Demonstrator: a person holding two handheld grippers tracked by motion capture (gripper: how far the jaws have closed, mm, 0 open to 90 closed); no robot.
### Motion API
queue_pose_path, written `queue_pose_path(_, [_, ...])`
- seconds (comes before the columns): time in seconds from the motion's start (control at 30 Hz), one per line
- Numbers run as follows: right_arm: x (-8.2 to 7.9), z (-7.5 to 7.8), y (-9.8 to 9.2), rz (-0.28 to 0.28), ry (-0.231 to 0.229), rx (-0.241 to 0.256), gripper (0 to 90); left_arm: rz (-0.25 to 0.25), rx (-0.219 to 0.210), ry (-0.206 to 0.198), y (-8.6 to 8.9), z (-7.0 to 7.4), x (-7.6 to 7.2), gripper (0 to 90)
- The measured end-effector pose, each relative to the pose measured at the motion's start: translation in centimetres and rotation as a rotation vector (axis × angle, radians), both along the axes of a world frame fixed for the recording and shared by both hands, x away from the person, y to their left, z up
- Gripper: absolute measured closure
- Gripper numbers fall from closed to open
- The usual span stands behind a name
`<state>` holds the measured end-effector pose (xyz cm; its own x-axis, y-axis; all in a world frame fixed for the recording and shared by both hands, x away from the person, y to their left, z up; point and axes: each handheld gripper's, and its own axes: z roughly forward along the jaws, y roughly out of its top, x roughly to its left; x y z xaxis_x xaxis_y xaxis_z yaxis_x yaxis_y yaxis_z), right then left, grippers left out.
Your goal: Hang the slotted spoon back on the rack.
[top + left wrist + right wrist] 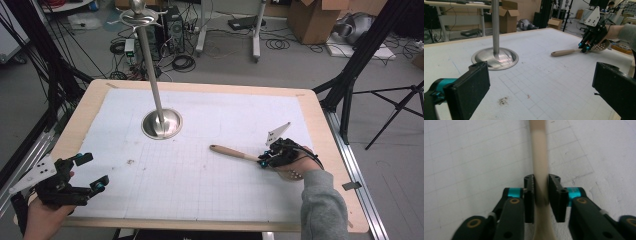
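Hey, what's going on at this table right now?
A person is working at the table with a handheld claw in each hand. The right claw is shut on the handle of a beige slotted spoon, near where the handle meets the perforated head, with the handle tip pointing toward the middle of the mat. The left claw is open and holds nothing at the near left corner. A metal stand with a tall pole rises from the mat, apart from both.

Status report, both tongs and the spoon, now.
Right tongs shut on slotted spoon at its handle, spoon low over the mat. Left tongs open, holding nothing. Steel stand upright, apart from the spoon.
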<state>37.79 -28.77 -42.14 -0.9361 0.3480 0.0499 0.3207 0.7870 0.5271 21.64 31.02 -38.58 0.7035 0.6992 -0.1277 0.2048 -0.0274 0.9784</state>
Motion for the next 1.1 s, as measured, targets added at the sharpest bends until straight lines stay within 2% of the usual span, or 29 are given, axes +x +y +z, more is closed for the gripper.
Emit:
queue_pose_path(0.27, [-0.1, 0.1, 0.2, 0.0, -0.005, -0.012, 77.5, -0.002, -0.001, -0.002, 0.0, 0.1, -0.1, 1.7])
queue_pose_path(0.4, [0.0, 0.2, 0.1, -0.032, 0.021, -0.003, 77.6, 0.002, -0.001, -0.001, 0.1, 0.1, -0.1, 1.7])
queue_pose_path(0.53, [-0.1, 0.2, 0.0, -0.048, 0.012, 0.014, 77.7, 0.004, -0.004, -0.003, 0.2, 0.1, -0.1, 1.7])
queue_pose_path(0.77, [-0.4, 1.2, -0.2, -0.088, -0.012, 0.113, 78.0, 0.009, -0.006, -0.001, 0.3, 0.1, -0.1, 1.7])
queue_pose_path(0.8, [-0.4, 1.2, -0.2, -0.088, -0.012, 0.113, 78.0, 0.008, -0.006, -0.002, 0.3, 0.1, -0.1, 1.7])
queue_pose_path(0.87, [-0.5, 1.7, -0.3, -0.104, -0.023, 0.152, 78.0, 0.007, -0.006, -0.005, 0.3, 0.2, -0.1, 1.7])
queue_pose_path(1.1, [-0.7, 2.3, -0.6, -0.115, -0.038, 0.208, 78.1, 0.007, -0.007, -0.006, 0.3, 0.2, -0.1, 1.7])
